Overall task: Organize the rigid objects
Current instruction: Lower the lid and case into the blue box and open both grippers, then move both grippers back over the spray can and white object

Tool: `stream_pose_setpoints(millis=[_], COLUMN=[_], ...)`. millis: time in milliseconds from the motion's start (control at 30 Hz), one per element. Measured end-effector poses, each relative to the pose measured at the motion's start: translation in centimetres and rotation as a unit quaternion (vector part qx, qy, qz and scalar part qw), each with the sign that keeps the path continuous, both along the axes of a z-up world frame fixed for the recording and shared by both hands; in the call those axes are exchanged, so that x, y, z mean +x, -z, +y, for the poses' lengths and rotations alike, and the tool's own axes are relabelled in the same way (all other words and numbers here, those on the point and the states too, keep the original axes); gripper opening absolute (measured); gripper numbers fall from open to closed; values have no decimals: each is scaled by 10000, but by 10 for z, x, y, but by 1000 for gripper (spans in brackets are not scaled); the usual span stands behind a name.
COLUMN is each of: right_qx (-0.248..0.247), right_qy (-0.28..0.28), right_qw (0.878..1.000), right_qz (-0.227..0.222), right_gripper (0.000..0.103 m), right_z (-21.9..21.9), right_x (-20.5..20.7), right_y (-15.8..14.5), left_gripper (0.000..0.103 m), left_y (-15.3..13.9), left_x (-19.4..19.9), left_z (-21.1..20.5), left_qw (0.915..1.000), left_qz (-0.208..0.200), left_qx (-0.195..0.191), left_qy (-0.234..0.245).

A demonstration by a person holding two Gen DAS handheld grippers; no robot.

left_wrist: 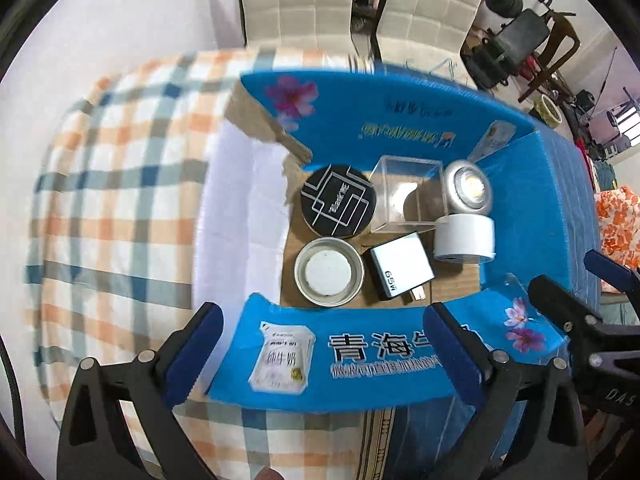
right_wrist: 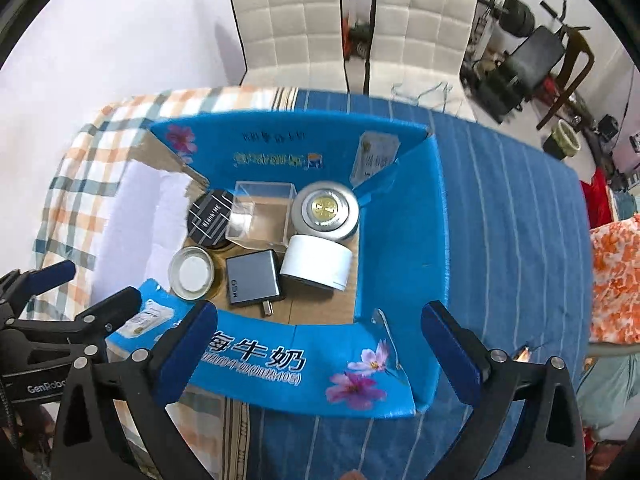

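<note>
An open blue cardboard box (left_wrist: 540, 216) (right_wrist: 400, 240) sits on the table. Inside lie a black round tin (left_wrist: 338, 201) (right_wrist: 211, 218), a clear plastic cube (left_wrist: 406, 196) (right_wrist: 262, 216), a silver puck light (left_wrist: 468, 192) (right_wrist: 325, 210), a white cylinder (left_wrist: 464, 238) (right_wrist: 316, 262), a grey charger (left_wrist: 400, 266) (right_wrist: 252, 278) and a metal lid (left_wrist: 329, 272) (right_wrist: 191, 274). My left gripper (left_wrist: 332, 356) is open and empty over the near flap. My right gripper (right_wrist: 324, 352) is open and empty over the same flap, right of the left one.
A checked cloth (left_wrist: 112, 184) covers the table's left, a blue striped cloth (right_wrist: 512, 216) its right. Two white chairs (right_wrist: 352, 24) stand behind the table. Exercise gear (right_wrist: 532, 52) clutters the back right. An orange floral fabric (right_wrist: 616, 280) lies at the right edge.
</note>
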State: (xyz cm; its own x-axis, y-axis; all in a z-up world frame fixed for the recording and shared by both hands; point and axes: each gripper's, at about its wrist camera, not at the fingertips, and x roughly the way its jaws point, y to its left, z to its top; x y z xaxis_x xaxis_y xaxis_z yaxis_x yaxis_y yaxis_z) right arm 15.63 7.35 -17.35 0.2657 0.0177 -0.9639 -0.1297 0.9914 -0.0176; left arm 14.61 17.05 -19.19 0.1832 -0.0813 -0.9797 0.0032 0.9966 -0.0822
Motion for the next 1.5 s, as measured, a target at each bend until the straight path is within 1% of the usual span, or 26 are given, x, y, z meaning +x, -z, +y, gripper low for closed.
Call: stream_pose_setpoints(millis=[33, 100, 133, 233, 400, 567, 667, 833, 1033, 1133, 1200, 1233, 1333, 1367, 1467, 1500], right_qx=[56, 71, 88, 139, 283, 350, 457, 606, 774, 843, 867, 848, 623, 500, 198, 71], right_qy=[-8, -9, -4, 5, 1, -14, -33, -1, 150, 393, 640, 760, 1289, 1483, 2006, 2161], right_qw=[10000, 9998, 9997, 9993, 9986, 9974, 9968, 9960, 9950, 9944, 9935, 9930, 9896, 9877, 9791, 9754], right_qz=[-60, -159, -220, -348, -445, -626, -648, -650, -606, -498, -368, -310, -140, -22, 284, 423], right_gripper=[103, 103, 103, 103, 103, 103, 103, 103, 103, 103, 103, 103, 103, 103, 103, 103], right_z=[-1, 0, -2, -5, -9, -14, -19, -33, -69, -102, -134, -148, -206, -228, -289, -308], right_x=[-5, -11, -16, -30, -52, -69, -76, -82, -84, -84, -84, -84, -87, -88, -92, -95], right_y=[-10, -21, -31, -55, -84, -112, -122, -131, -128, -119, -109, -104, -80, -69, -32, -16], left_gripper=[103, 103, 103, 103, 103, 103, 103, 103, 103, 103, 103, 103, 103, 103, 103, 103], left_y=[-2, -18, -22, -44, -80, -107, -121, -135, -142, -140, -136, -131, -119, -115, -96, -85], left_x=[-2, -9, -9, -19, -36, -51, -61, -70, -75, -74, -72, -69, -62, -60, -51, -47], left_z=[-2, -4, -4, -3, -7, -10, -15, -26, -52, -70, -85, -98, -137, -148, -198, -220], left_qw=[10000, 9993, 9989, 9975, 9937, 9912, 9901, 9893, 9887, 9892, 9901, 9906, 9913, 9915, 9905, 9898], left_qz=[-76, -321, -397, -617, -996, -1243, -1337, -1403, -1442, -1420, -1377, -1348, -1271, -1241, -1132, -1040], left_qx=[55, 201, 258, 318, 470, 359, 320, 298, 349, 322, 254, 224, 193, 178, 185, 177], left_qy=[-9, -54, -73, -118, -204, -291, -299, -268, -218, -185, -90, 18, 282, 357, 752, 955])
